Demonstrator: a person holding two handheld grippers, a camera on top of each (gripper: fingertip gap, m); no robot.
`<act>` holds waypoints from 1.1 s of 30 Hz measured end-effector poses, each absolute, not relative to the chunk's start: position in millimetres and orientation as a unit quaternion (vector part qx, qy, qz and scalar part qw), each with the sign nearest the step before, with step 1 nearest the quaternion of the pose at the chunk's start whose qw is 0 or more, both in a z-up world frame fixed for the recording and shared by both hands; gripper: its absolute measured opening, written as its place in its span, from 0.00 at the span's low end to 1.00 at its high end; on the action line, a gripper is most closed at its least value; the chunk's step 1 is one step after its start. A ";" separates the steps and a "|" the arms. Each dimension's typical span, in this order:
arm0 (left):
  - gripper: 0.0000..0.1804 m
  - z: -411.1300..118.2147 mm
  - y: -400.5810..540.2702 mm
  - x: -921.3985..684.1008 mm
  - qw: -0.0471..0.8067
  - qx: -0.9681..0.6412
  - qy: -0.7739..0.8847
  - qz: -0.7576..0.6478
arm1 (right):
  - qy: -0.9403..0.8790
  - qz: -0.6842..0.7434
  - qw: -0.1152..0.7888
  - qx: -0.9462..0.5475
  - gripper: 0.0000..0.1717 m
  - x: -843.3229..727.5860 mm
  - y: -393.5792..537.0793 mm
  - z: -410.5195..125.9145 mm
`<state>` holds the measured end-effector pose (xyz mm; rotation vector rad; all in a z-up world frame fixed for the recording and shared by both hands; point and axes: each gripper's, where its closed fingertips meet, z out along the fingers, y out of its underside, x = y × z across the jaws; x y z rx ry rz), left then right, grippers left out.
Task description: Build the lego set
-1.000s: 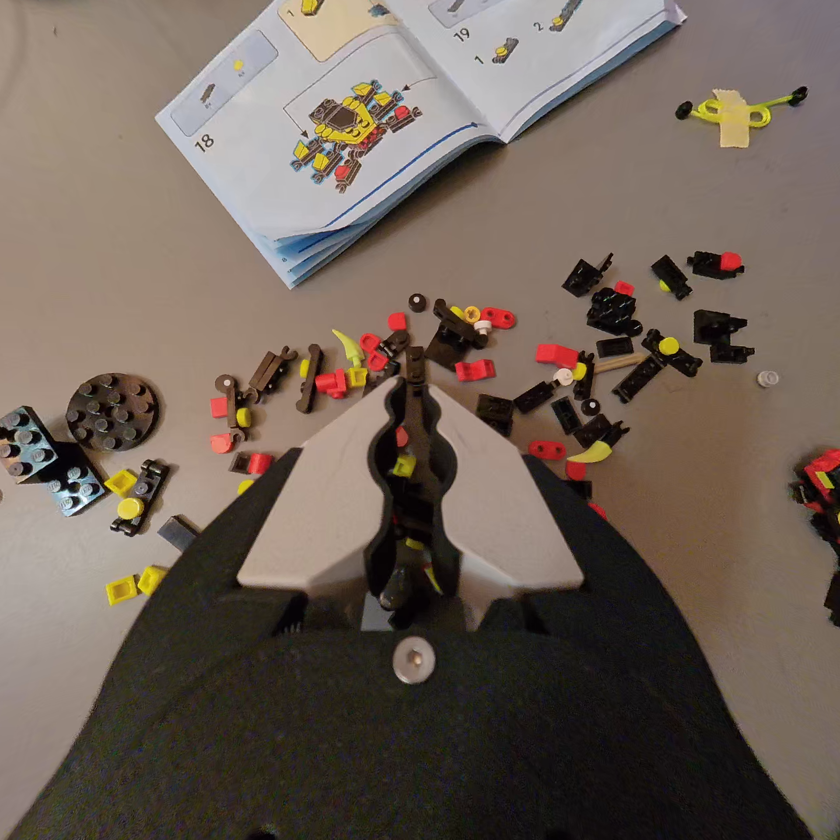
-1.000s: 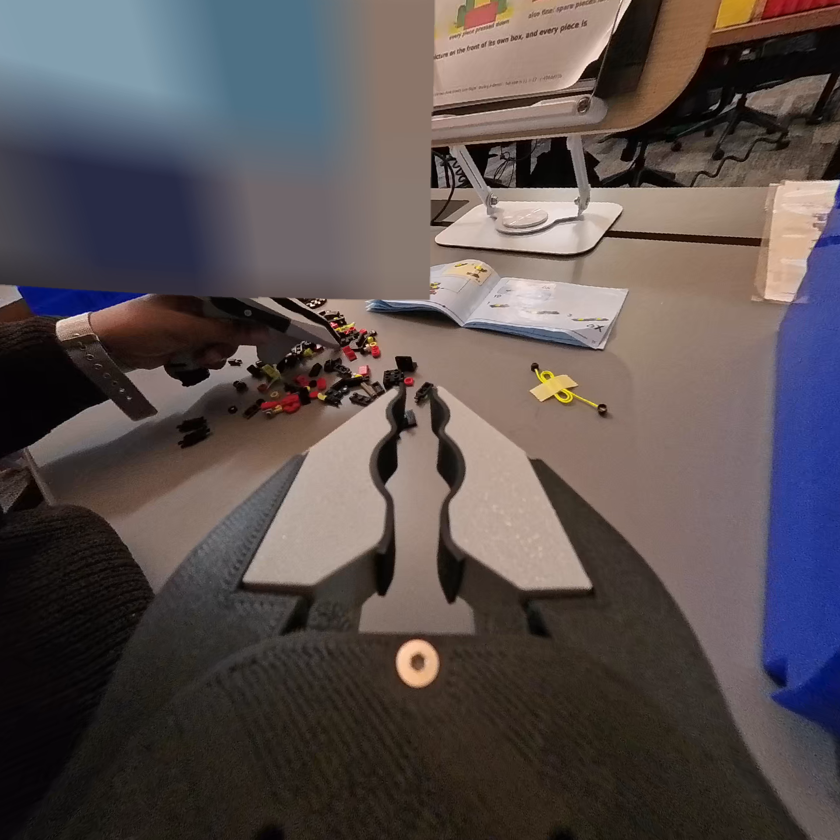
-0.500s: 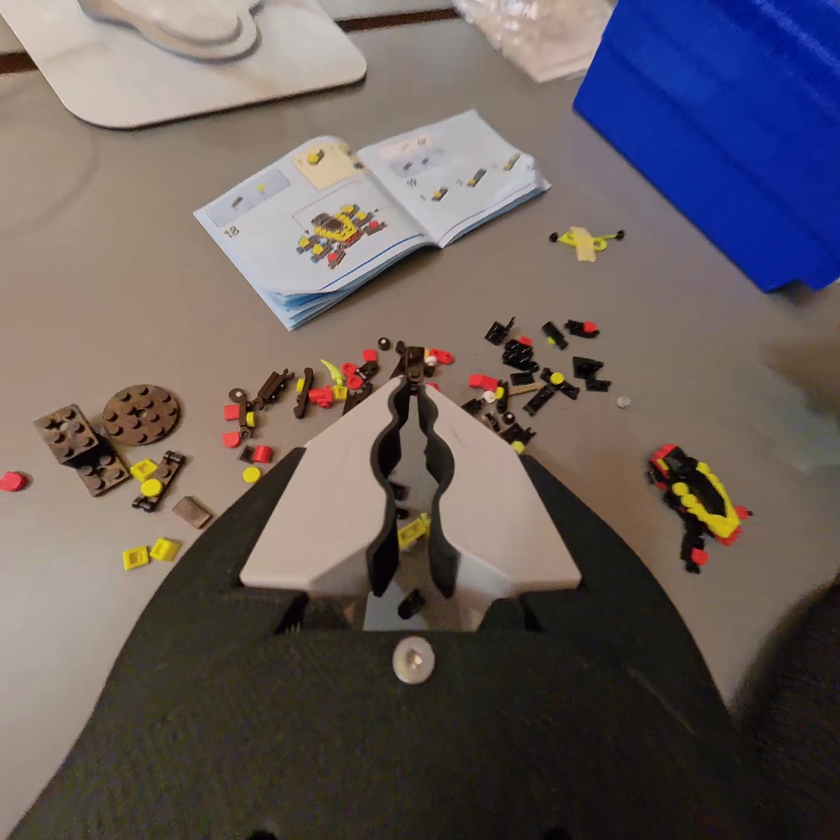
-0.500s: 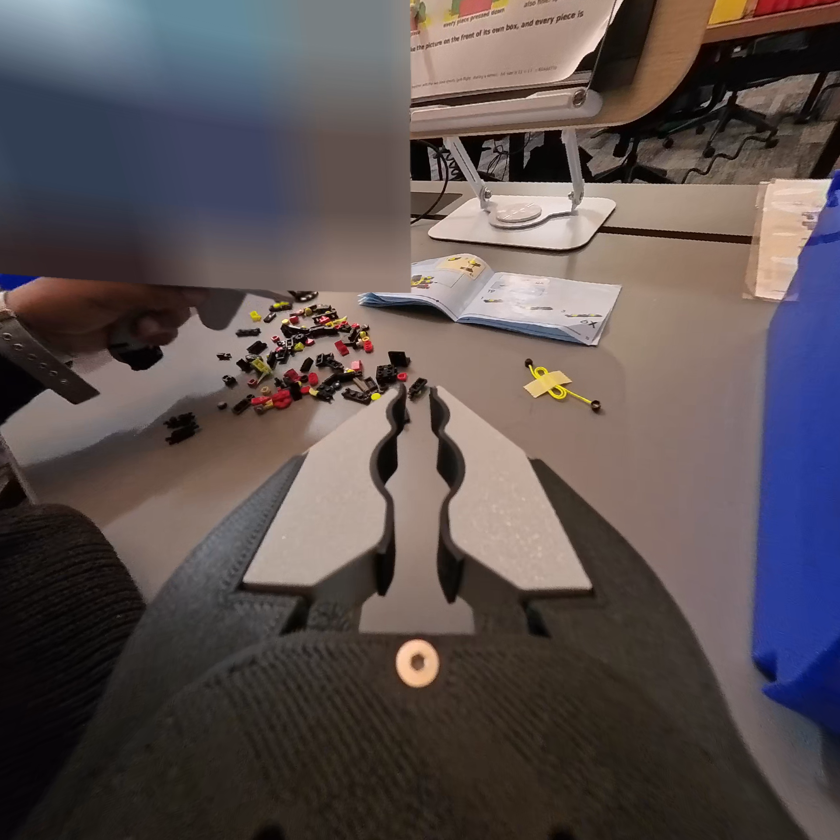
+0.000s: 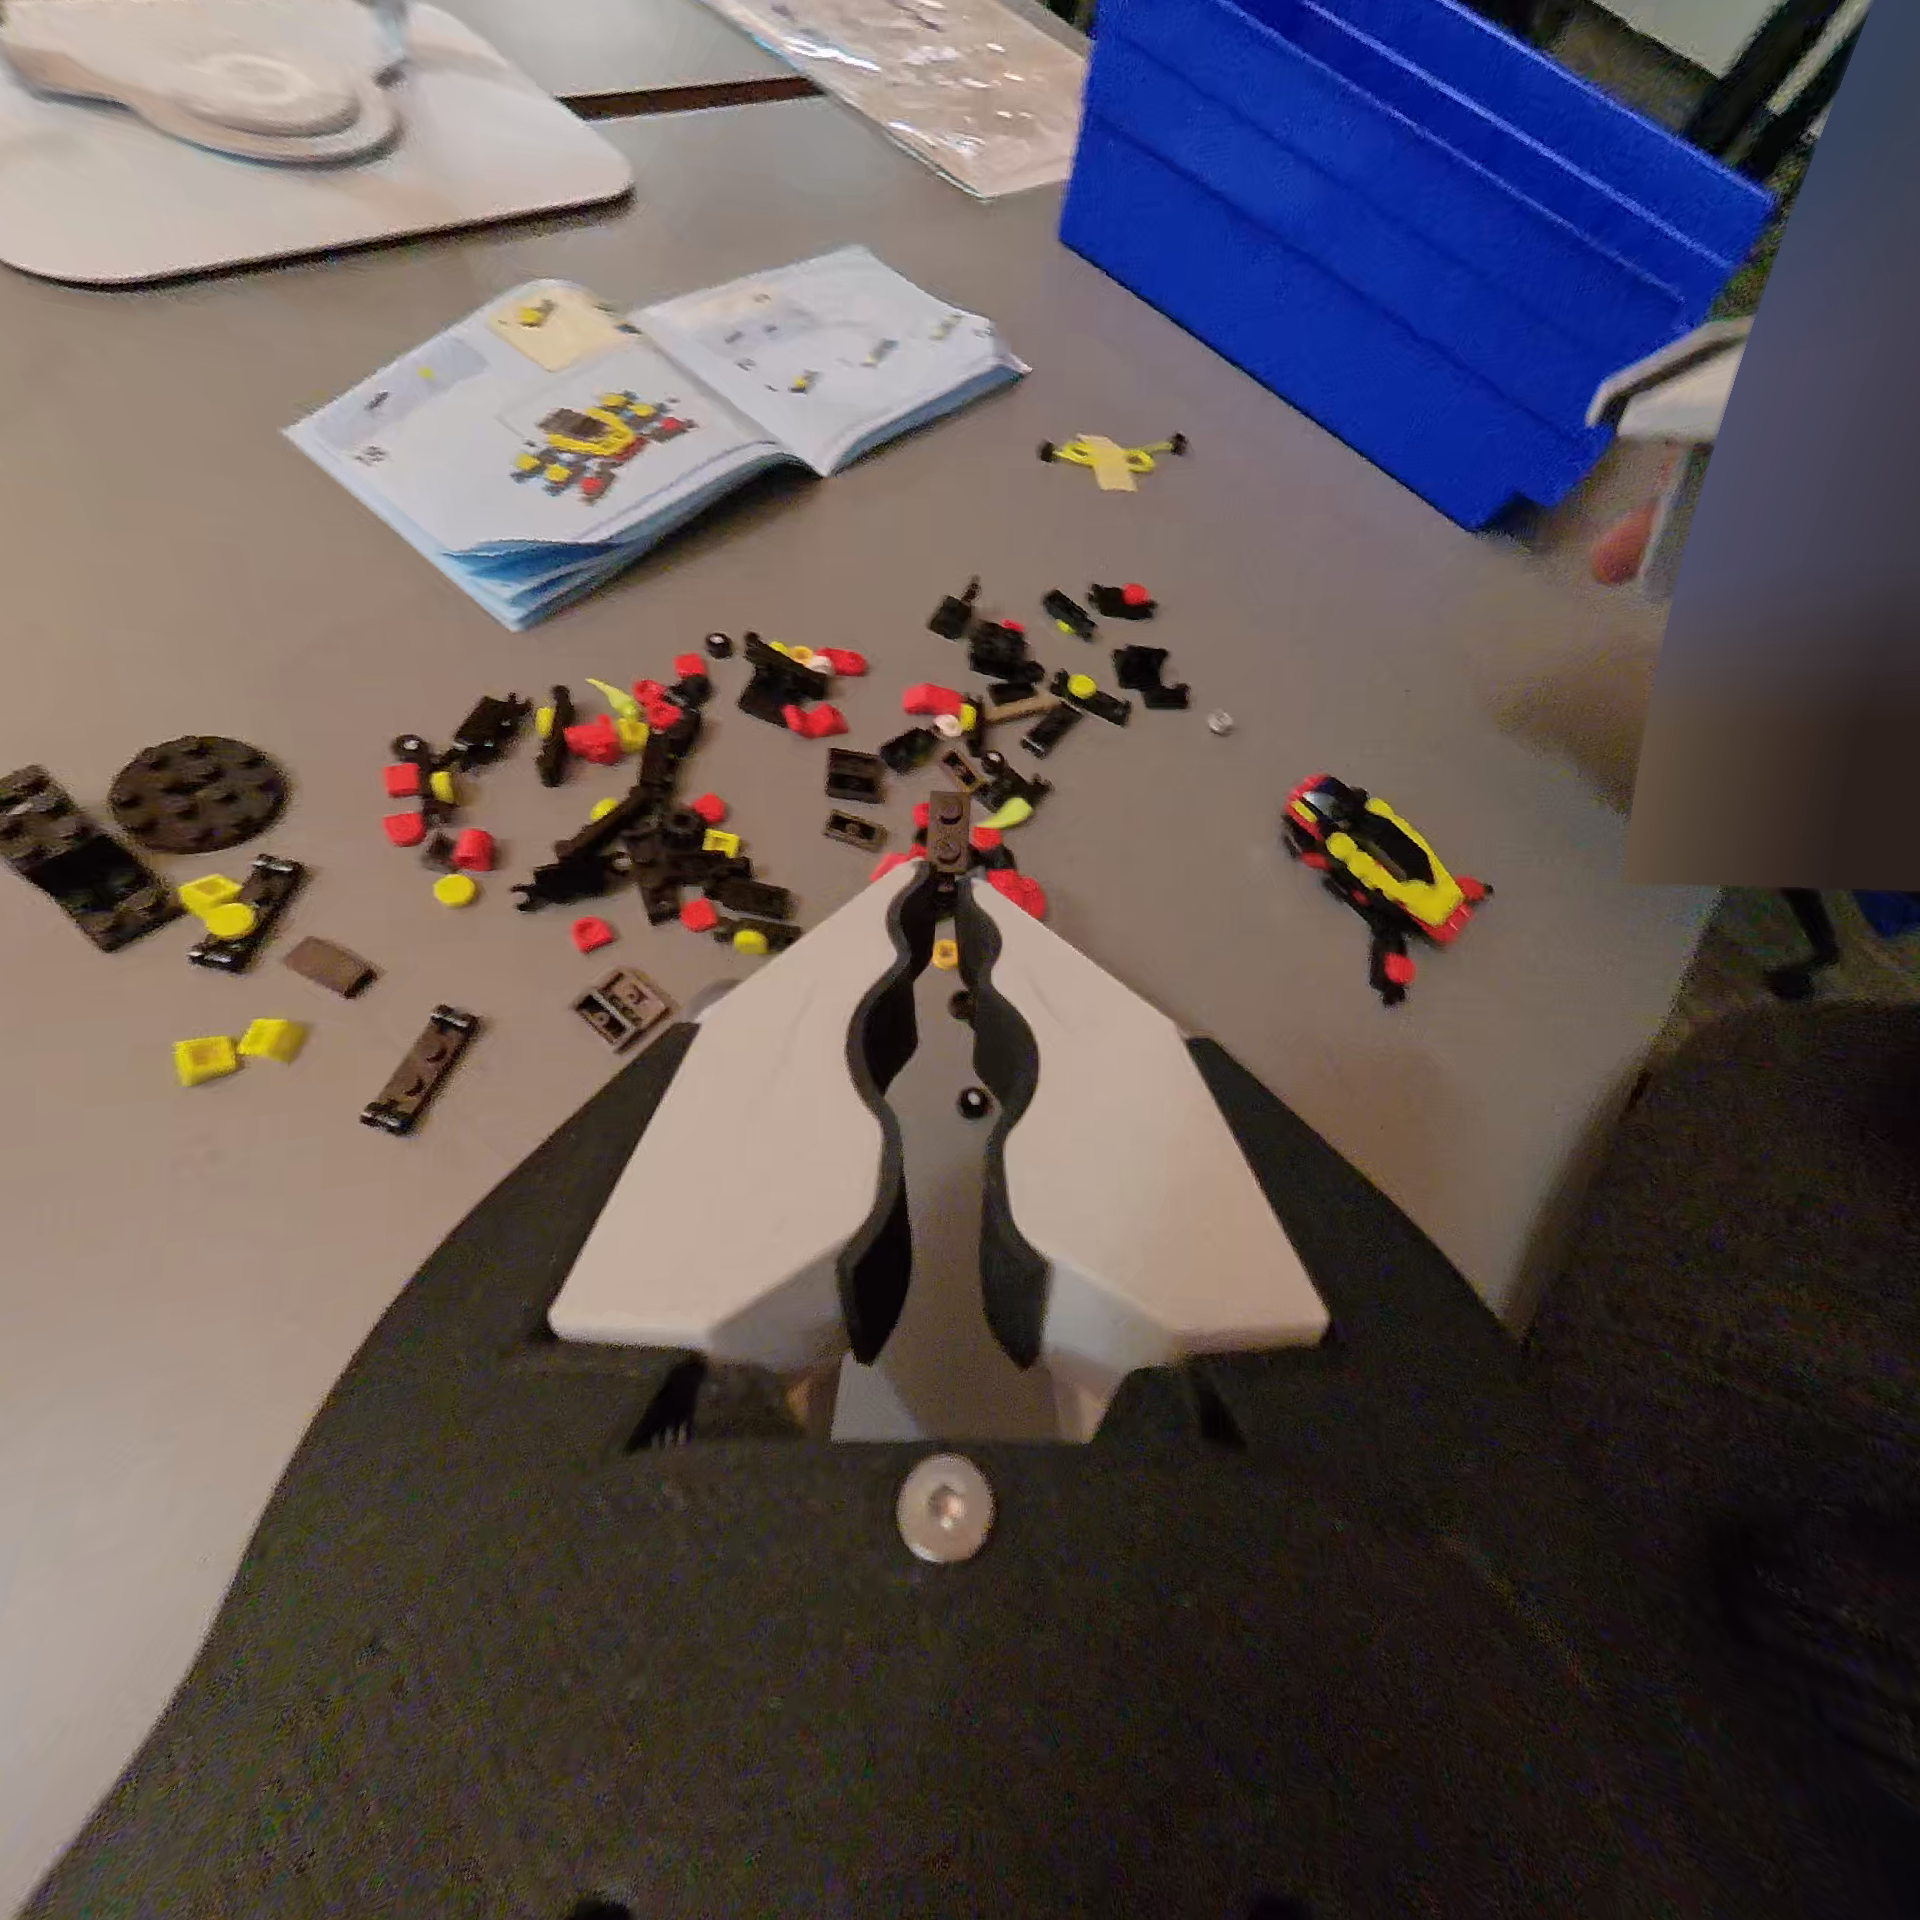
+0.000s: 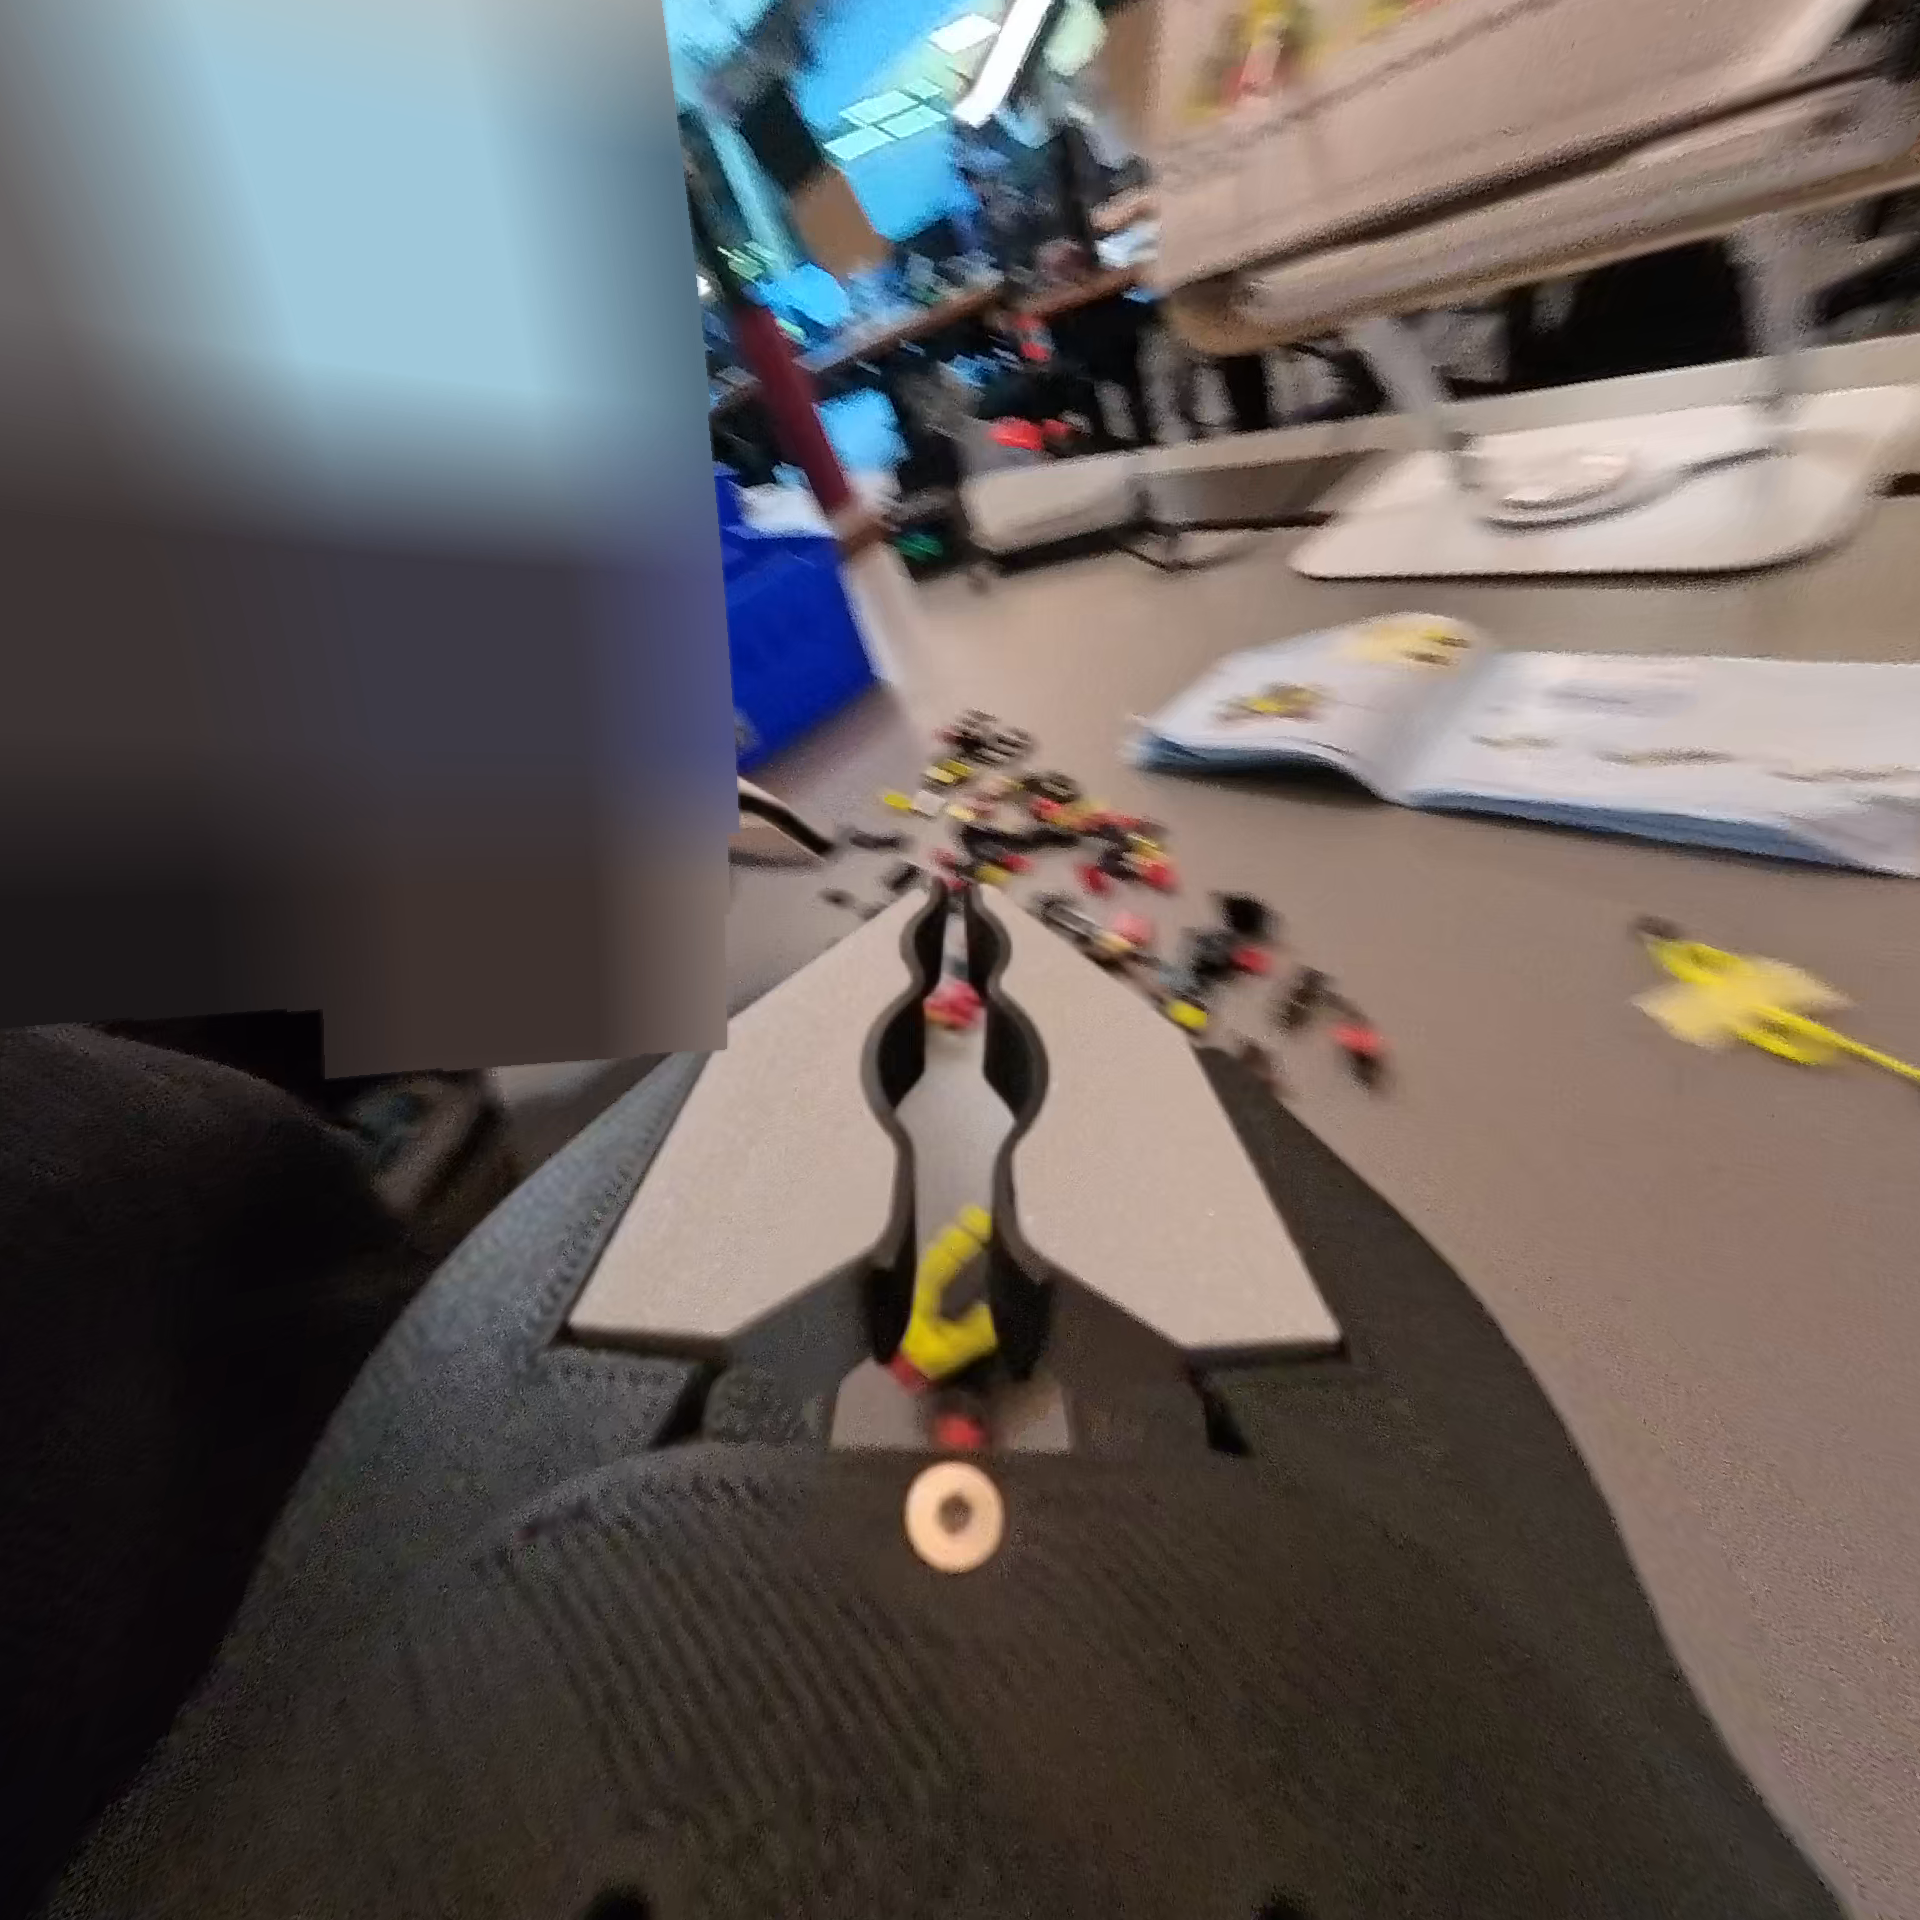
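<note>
My left gripper is shut on a small dark studded plate that sticks out past its fingertips, held above a scatter of black, red and yellow bricks on the grey table. A small yellow, black and red model lies to its right. The right wrist view is blurred. My right gripper has its fingers shut with only a thin slit, and I see nothing between the tips. It points low across the table at the brick scatter. The model shows through the gap near the finger bases.
An open instruction booklet lies behind the bricks. A blue bin stands at the back right, a white stand base at the back left. A yellow-green piece with tape lies apart. The table edge runs at the right. My hands' fingertips stand some 15 centimeters from each other. My right tips are roughly 20 centimeters from the yellow-green piece with tape. My right wrist view looks at it from another angle.
My left gripper closed on the dark plate in the pile and lifted back with it. My right gripper closed its fingers and swung down toward the bricks, over the model.
</note>
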<state>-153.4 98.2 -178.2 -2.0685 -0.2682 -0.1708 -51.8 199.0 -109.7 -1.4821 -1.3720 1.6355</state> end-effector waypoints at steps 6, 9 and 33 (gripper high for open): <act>0.00 -173.4 88.9 -121.7 0.520 -0.846 -0.048 -0.111 | -0.552 0.607 0.199 -0.536 0.11 -82.4 125.5 -121.2; 0.00 -168.9 89.3 -107.3 0.526 -0.840 -0.026 -0.131 | -0.570 0.599 0.166 -0.538 0.13 -87.4 103.7 -131.0; 0.00 -158.3 95.4 -70.8 0.561 -0.820 0.083 -0.079 | -0.510 0.627 0.044 -0.587 0.08 -78.8 102.7 -152.5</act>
